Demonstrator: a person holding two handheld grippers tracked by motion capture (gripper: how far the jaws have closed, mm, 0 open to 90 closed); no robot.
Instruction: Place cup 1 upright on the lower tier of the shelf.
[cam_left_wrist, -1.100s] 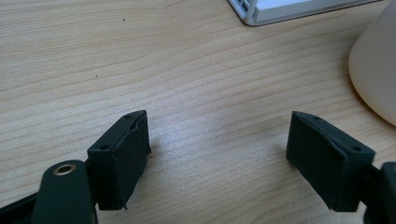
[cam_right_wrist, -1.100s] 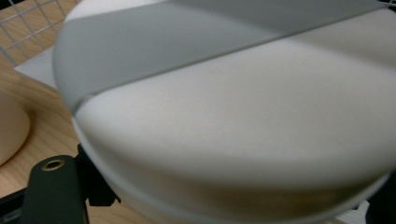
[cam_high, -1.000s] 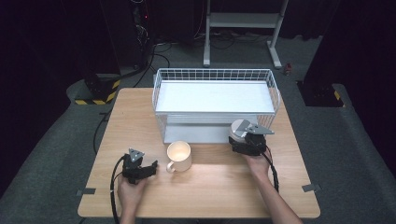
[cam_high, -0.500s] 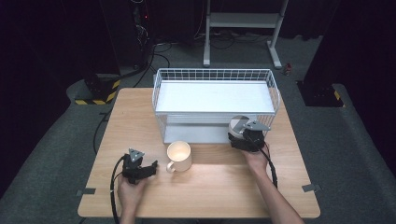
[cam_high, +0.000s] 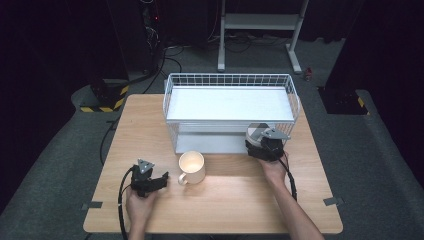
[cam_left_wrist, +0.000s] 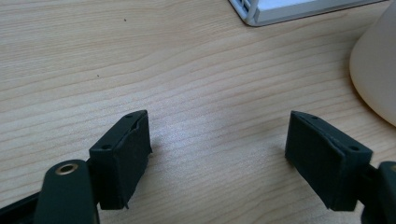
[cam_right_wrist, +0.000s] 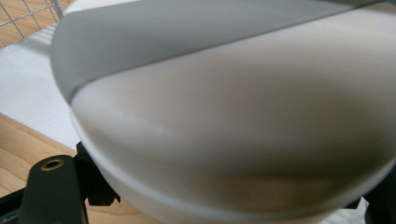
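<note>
High view, against a second ago: scarcely moved, right gripper (cam_high: 262, 145) clamped wide on pale bowl (cam_high: 254, 132) at rack's (cam_high: 230, 80) near right corner, shelving likely imminent; left gripper (cam_high: 159, 181) gaping empty, left of mug (cam_high: 192, 167).

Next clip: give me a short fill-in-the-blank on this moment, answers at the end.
1. The left gripper rests on the table with its jaws ____.
2. The right gripper grips a pale ____.
3. The cream mug stands in front of the white wire ____.

Answers: open; bowl; rack
</note>
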